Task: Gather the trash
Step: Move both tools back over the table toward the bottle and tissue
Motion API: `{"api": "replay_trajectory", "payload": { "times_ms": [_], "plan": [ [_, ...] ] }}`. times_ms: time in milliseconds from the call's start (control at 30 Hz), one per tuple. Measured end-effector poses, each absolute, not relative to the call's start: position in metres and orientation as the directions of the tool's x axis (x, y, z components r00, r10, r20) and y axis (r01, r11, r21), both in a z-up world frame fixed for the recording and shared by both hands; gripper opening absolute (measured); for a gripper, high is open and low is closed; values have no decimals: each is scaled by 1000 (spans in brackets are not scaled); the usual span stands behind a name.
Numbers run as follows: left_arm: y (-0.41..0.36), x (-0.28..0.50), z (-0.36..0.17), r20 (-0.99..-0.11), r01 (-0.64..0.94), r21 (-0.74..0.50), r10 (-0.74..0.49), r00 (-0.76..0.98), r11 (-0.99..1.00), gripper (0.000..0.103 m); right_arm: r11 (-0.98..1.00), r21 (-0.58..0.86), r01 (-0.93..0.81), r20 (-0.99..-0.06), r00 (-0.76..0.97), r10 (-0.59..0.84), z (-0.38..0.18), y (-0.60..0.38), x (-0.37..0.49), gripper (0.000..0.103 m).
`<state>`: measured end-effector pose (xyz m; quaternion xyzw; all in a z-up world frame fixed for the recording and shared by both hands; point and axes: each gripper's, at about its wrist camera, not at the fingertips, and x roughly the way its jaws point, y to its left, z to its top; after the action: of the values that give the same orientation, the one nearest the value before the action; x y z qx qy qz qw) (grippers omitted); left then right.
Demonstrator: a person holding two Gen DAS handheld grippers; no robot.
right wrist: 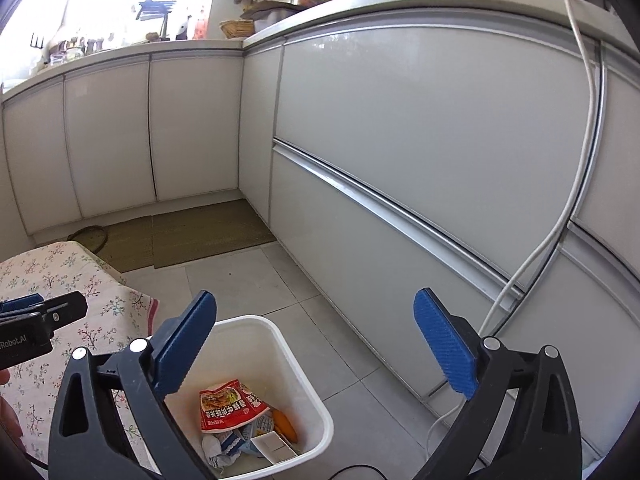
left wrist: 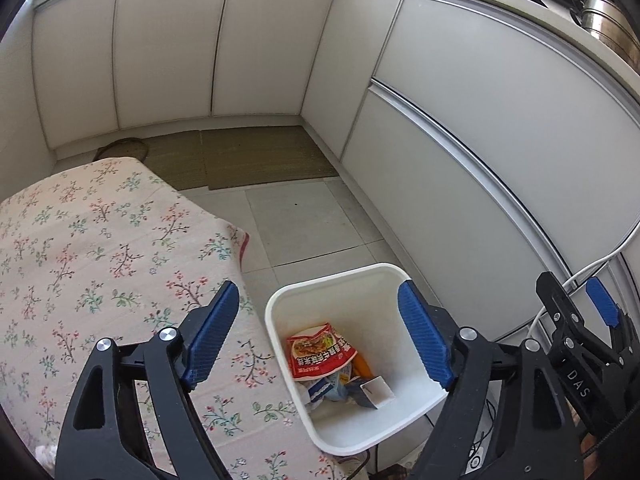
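- White bin (left wrist: pixel 276 320) at 6 o'clock holds a red packet (left wrist: pixel 320 350), crumpled wrappers, a small white box (left wrist: pixel 376 390).
- "DAS" on the right gripper (left wrist: pixel 600 312); "Robot.AI" on the left gripper (right wrist: pixel 24 320).
- Both grippers gape wide, holding nothing.

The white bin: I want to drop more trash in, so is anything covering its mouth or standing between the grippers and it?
Nothing visible does. The white bin has no lid, its mouth is open, and the left gripper and right gripper stand open and empty above it.

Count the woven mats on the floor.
2, side by side along the far cabinets: left mat by the cloth-covered table, right mat in the corner. The table may hide more.
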<state>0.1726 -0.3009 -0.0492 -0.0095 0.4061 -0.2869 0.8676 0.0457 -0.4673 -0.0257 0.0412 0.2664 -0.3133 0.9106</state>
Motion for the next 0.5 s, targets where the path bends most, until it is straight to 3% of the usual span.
{"api": "replay_trajectory", "payload": {
  "times_ms": [500],
  "plan": [
    [-199,180,-47,-714,347,-168,-356,603,923,79,908,-116,403,-515,757,-402,-22,-379,98,96]
  ]
}}
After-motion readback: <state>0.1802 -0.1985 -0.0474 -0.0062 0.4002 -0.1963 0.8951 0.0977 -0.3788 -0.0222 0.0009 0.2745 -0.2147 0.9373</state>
